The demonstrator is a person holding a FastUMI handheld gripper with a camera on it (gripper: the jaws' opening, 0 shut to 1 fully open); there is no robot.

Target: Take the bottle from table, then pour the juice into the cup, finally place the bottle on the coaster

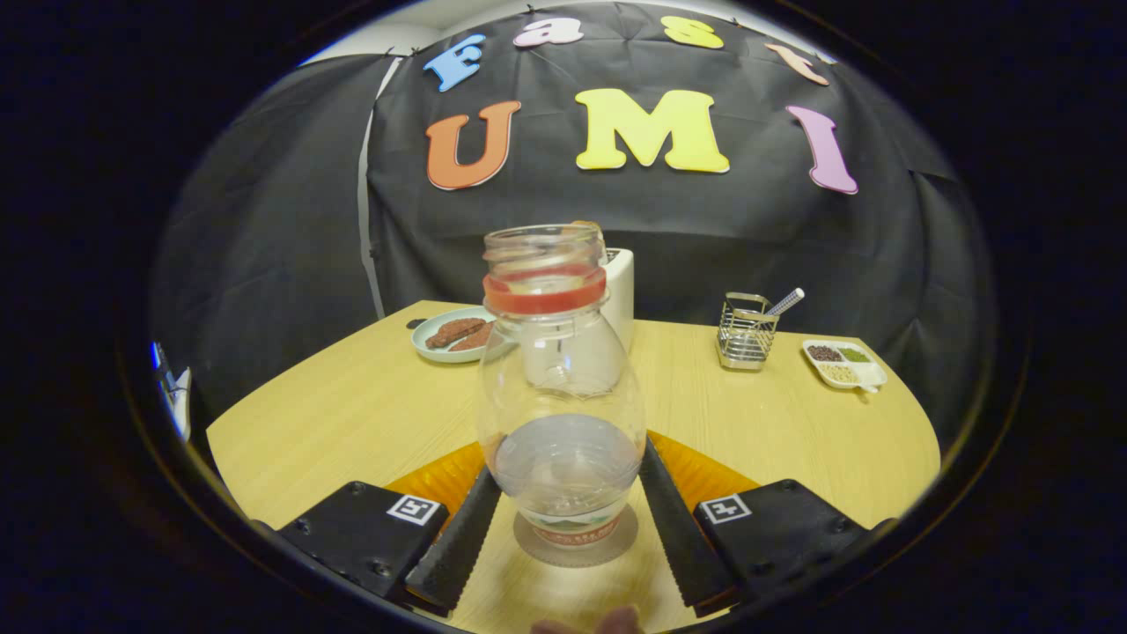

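A clear plastic bottle (560,387) with an open mouth and a red neck ring stands upright on a round grey coaster (528,544) on the wooden table (352,414). A little clear liquid fills its lower part. My gripper (570,462) holds the bottle between its two fingers, and both pads rest against the bottle's sides low down.
A white toaster (620,295) stands right behind the bottle. A pale plate with brown baked pieces (458,335) lies at the back left. A wire rack with a utensil (747,330) and a white divided dish of seeds (843,363) sit at the back right.
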